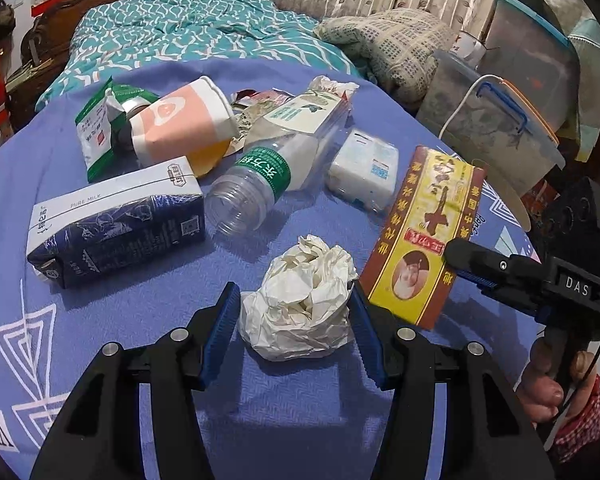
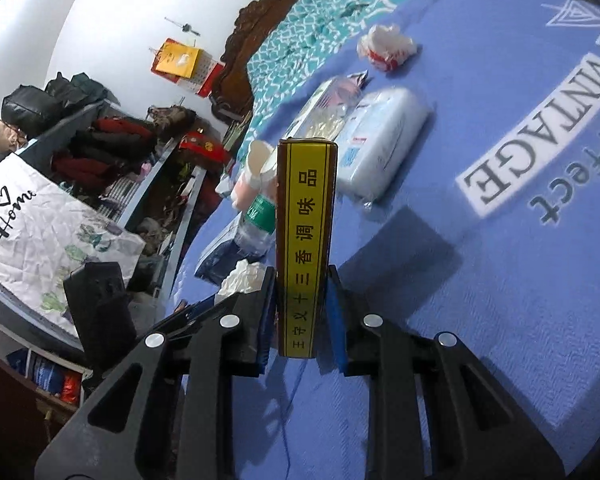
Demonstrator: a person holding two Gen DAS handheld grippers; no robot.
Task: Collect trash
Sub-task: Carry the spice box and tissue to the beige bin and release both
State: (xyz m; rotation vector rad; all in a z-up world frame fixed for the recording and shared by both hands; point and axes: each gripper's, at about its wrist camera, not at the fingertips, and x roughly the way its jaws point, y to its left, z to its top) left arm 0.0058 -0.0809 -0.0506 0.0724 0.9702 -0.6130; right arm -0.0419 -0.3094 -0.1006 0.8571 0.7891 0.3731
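Left tongs spread, straddling crumpled tissue on blue bedspread; no squeeze yet. Right tongs pinching yellow spice box, lifted. Next likely: close left, carry both to bin.

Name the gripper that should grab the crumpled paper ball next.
Left. The left gripper already straddles the crumpled paper ball, while the right gripper is clamped on the yellow box.
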